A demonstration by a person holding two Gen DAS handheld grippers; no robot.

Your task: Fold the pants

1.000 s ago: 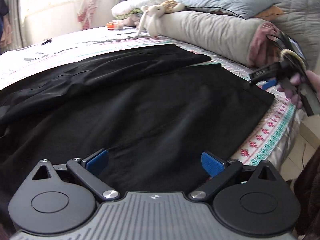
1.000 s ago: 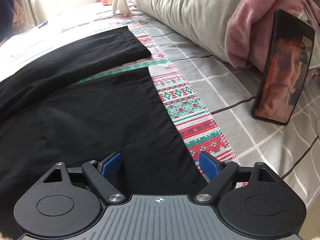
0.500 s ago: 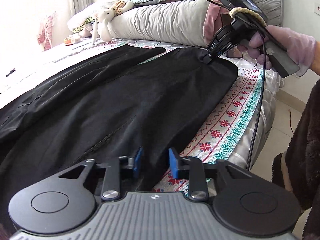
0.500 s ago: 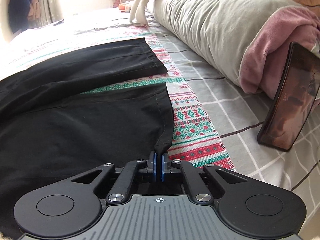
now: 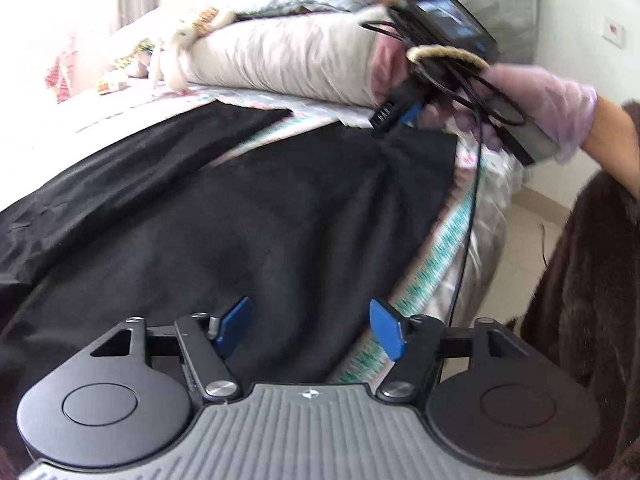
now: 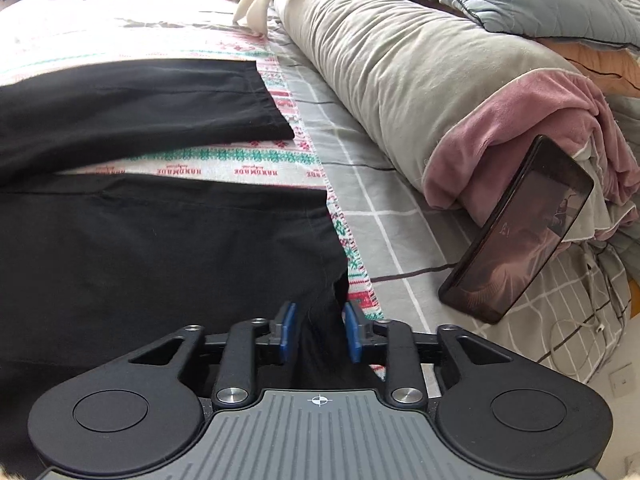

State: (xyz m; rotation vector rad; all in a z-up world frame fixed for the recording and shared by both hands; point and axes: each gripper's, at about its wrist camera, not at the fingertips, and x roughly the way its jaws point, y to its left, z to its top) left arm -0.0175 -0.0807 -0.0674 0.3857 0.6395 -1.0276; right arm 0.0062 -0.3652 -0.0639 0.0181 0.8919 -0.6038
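On the bed (image 6: 400, 216), starting at my left, the left gripper (image 5: 310, 330) has let go: half a second back its blue fingers (image 5: 234, 326) were pinched nearly together at the near edge of the pants (image 5: 248, 216), and now they stand wide and are opening further, with black cloth below them but nothing pressed between the pads. I read that as a release after a short tug on the near edge, not a lift.

Further right, the right gripper (image 6: 320, 332) tells the same story a beat later. It was clamped on the corner of the near leg a moment ago; now its fingers are parting, about half open, and a ridge of black fabric stands in the gap without either pad visibly pressing it. In the left view I can see it hovering over that far corner, held by a gloved hand (image 5: 552, 108).

For the task, I judge this as straightening done and the fold itself not yet begun: I will need a fresh grip on both ends.

The pants are black, matte and thin, spread lengthwise on the patterned cover (image 6: 256, 168). The two legs lie flat and apart, a strip of cover showing between them, with soft creases running toward the right-hand corner.
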